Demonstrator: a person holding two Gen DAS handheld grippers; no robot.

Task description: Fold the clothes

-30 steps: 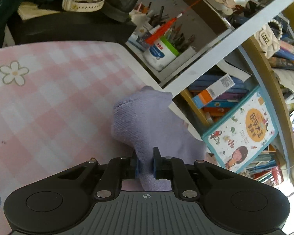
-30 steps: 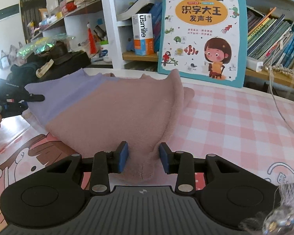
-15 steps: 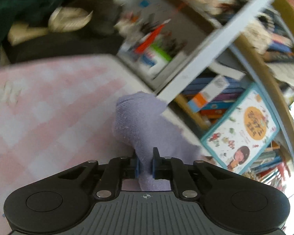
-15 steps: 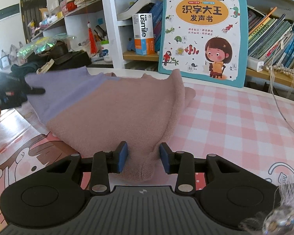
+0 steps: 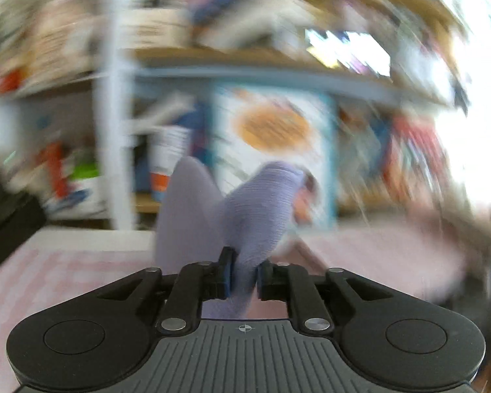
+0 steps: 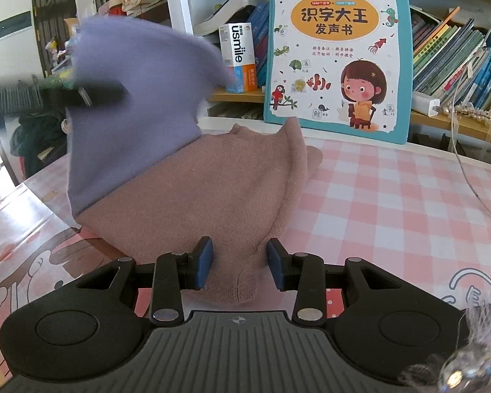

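Left wrist view blurred: left gripper (image 5: 244,270) jaws clamped on purple end of sock (image 5: 262,216), lifted off counter (image 6: 392,203). Right gripper (image 6: 239,263) jaws apart, pink toe lying between them.

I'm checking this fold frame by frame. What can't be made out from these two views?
- Left wrist view: shelves and book cover behind the sock's purple cuff are smeared by motion blur.
- Right wrist view: the left claw is a dark blur, its jaws unreadable.
- Right wrist view: the sock's toe dips behind the right claw body.
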